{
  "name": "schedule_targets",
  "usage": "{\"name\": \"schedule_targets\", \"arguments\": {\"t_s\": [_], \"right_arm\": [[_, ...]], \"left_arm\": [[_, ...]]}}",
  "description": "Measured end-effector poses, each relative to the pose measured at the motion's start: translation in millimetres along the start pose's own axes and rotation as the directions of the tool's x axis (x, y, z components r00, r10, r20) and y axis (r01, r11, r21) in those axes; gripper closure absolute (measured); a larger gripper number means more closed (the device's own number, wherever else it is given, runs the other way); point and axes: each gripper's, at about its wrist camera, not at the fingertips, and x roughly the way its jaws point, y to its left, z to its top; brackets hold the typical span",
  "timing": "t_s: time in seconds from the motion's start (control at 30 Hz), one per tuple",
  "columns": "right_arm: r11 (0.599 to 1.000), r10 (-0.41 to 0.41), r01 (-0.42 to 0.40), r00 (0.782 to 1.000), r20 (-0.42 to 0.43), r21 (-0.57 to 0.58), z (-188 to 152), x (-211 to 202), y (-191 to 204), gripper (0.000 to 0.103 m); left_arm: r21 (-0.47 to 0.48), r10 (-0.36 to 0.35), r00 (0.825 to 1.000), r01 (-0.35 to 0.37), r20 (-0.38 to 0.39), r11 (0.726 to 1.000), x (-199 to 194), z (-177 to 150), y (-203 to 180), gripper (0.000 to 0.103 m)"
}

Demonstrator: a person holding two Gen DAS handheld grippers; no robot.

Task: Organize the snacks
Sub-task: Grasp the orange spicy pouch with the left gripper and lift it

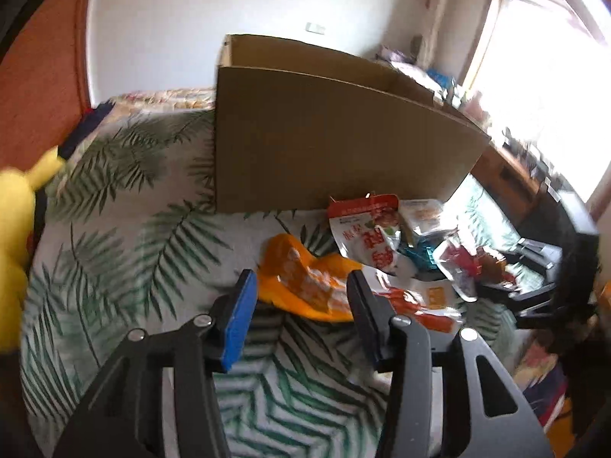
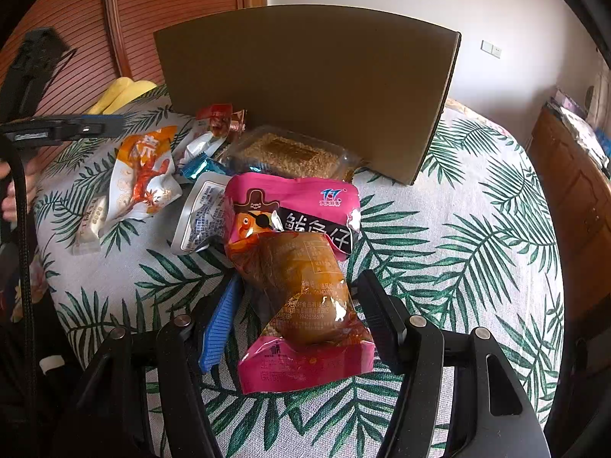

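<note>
Here the right gripper (image 2: 298, 305) clamps the pink squid snack packet (image 2: 294, 252); the left gripper (image 1: 301, 305) stands apart, empty, above the orange snack packet (image 1: 301, 278).

Cardboard box (image 2: 305, 87) stands upright at the back of the leaf-print cloth (image 2: 458, 252). Snack pile sits just in front of it. Right-wrist view: clear tray of cake (image 2: 290, 154) touches the box base; big packet with the pirate cartoon (image 2: 294, 206) lies in front of the tray, overlapping a flat pouch (image 2: 198, 217) on its left. Crayfish packet (image 2: 145, 175) further left, small wrapped candies (image 2: 217, 118) behind it. Plush toy (image 1: 15, 213) at the cloth's left edge, well apart from the pile. Wooden cabinet (image 2: 573, 191) right of the cloth.
</note>
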Motion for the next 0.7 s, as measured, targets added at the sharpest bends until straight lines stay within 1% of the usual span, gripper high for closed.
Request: {"name": "schedule_targets", "arguments": {"t_s": [0.1,0.2,0.27,0.37,0.43,0.6,0.63,0.67,0.7], "right_arm": [[1.000,0.000,0.000,1.000,0.000,0.000,-0.1,0.0,0.2,0.039],[1.000,0.000,0.000,1.000,0.000,0.000,-0.2,0.0,0.3,0.039],[1.000,0.000,0.000,1.000,0.000,0.001,-0.3,0.0,0.2,0.039],[1.000,0.000,0.000,1.000,0.000,0.000,-0.4,0.0,0.3,0.039],[1.000,0.000,0.000,1.000,0.000,0.000,-0.3,0.1,0.1,0.039],[1.000,0.000,0.000,1.000,0.001,0.001,-0.5,-0.2,0.4,0.039],[1.000,0.000,0.000,1.000,0.001,0.001,-0.3,-0.2,0.4,0.039],[1.000,-0.001,0.001,1.000,0.001,0.000,-0.4,-0.2,0.5,0.039],[1.000,0.000,0.000,1.000,0.001,0.000,-0.5,-0.3,0.5,0.039]], "left_arm": [[-0.063,-0.030,0.999,0.029,-0.015,0.998,-4.5,-9.7,1.3,0.055],[-0.120,-0.066,0.997,0.060,-0.049,0.991,0.0,-14.3,-3.7,0.055],[-0.161,-0.088,0.993,0.076,-0.074,0.984,4.6,-17.2,-7.2,0.055],[-0.226,-0.141,0.985,0.116,-0.102,0.967,14.3,-18.6,-8.0,0.055],[-0.247,-0.160,0.982,0.131,-0.102,0.960,17.8,-20.3,-12.6,0.055],[-0.234,-0.169,0.981,0.142,-0.101,0.962,25.6,-20.1,-29.1,0.056],[-0.232,-0.174,0.980,0.147,-0.101,0.961,27.4,-19.8,-31.0,0.064],[-0.231,-0.184,0.977,0.157,-0.104,0.960,29.5,-20.0,-33.4,0.078],[-0.232,-0.193,0.976,0.165,-0.104,0.959,30.6,-20.1,-34.9,0.082]]}}
